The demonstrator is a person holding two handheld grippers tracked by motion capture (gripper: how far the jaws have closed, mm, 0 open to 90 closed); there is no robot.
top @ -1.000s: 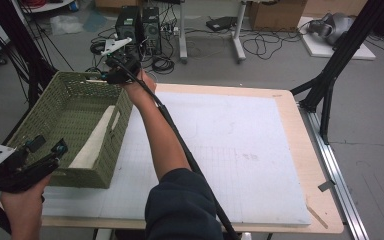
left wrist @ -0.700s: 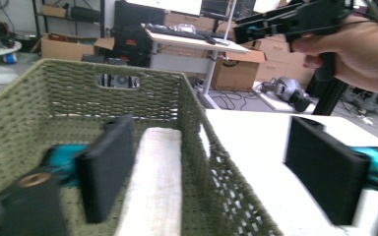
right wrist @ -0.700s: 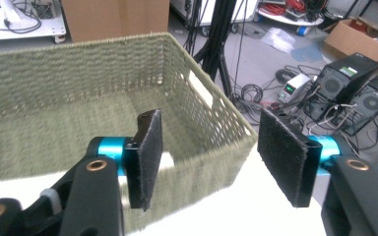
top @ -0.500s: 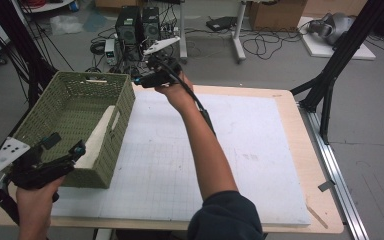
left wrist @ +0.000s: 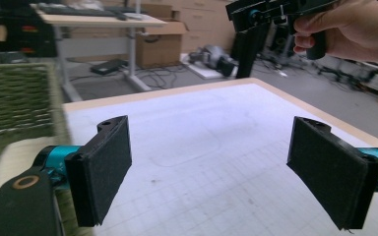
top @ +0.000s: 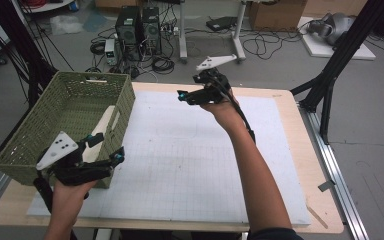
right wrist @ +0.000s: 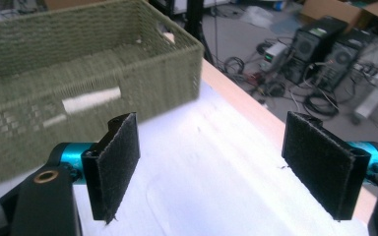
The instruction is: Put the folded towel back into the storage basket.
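Both tongs are being held wide w/ nothing between, jaws just opened. Left tongs are being kept at the tabletop's near-left corner, beside the green basket; right tongs are being hovered near the far edge.

Table bears white mat, green basket.

Left hand-held gripper low at near left, right hand-held gripper raised on outstretched arm; both jaw pairs just opened wide, nothing between.
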